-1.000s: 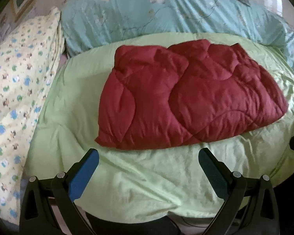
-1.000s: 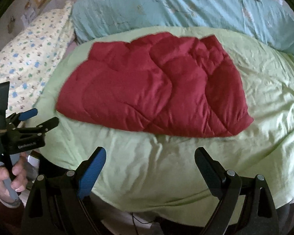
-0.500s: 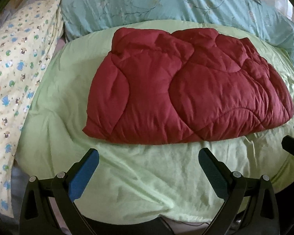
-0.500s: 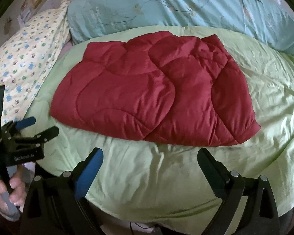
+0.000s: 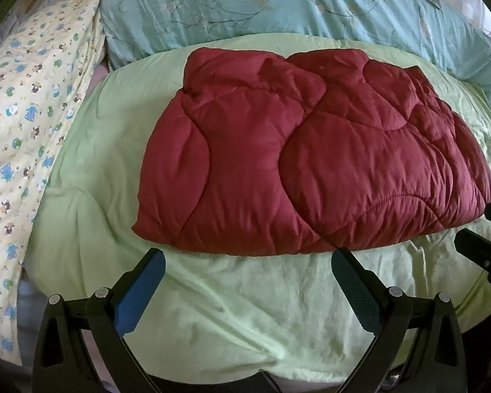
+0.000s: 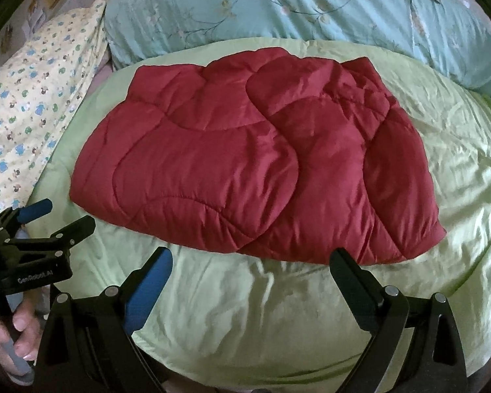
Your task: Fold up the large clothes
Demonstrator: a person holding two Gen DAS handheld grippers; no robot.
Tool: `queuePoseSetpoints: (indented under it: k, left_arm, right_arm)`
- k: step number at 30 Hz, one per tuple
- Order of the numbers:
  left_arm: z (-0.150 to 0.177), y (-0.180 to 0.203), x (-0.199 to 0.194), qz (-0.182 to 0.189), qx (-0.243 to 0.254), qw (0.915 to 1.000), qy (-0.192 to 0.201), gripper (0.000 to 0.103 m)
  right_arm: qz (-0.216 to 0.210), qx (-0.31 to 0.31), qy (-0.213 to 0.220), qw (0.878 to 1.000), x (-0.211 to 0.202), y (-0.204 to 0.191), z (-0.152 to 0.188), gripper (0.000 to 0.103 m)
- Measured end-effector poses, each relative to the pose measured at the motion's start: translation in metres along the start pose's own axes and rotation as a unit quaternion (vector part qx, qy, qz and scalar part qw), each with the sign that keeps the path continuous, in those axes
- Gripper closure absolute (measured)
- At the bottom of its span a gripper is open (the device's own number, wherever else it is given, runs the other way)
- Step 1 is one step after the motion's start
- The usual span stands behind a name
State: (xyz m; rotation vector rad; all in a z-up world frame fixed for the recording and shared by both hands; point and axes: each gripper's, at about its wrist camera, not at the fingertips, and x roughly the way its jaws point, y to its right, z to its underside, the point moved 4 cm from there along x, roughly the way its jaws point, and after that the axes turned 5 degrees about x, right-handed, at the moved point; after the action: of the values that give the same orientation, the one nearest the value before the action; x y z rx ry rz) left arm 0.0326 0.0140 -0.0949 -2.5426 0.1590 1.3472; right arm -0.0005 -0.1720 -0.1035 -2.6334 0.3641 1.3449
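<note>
A dark red quilted garment (image 5: 311, 157) lies folded and flat on a light green bed cover (image 5: 212, 311); the right wrist view shows the same red garment (image 6: 252, 163) on the green cover (image 6: 245, 311). My left gripper (image 5: 248, 262) is open, its fingertips just short of the garment's near edge, with nothing between them. My right gripper (image 6: 252, 262) is open too, close to the near edge, and holds nothing. In the right wrist view the left gripper (image 6: 55, 216) shows at the far left, held by a hand (image 6: 19, 330).
A yellow patterned pillow (image 5: 26, 137) lies along the left side. A turquoise floral duvet (image 5: 294, 9) is bunched behind the green cover. The right gripper's black fingers (image 5: 481, 252) poke in at the right edge of the left wrist view.
Both grippers have moved forward toward the red garment, which now looks larger and sits nearer the fingertips. The garment itself has not moved, and both grippers stay open.
</note>
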Motion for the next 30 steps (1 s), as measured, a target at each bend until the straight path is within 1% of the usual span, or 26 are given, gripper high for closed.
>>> queuePoseSetpoints:
  k: [14, 30]
  left_arm:
    - [-0.004, 0.002, 0.002, -0.005, -0.002, 1.0, 0.001, 0.0]
    - [-0.007, 0.006, 0.004, -0.009, 0.001, 1.0, 0.001, 0.0]
  right_arm:
    - [0.003, -0.009, -0.01, 1.0, 0.006, -0.006, -0.007, 0.005]
    - [-0.005, -0.013, -0.015, 1.0, 0.01, -0.006, -0.008, 0.005]
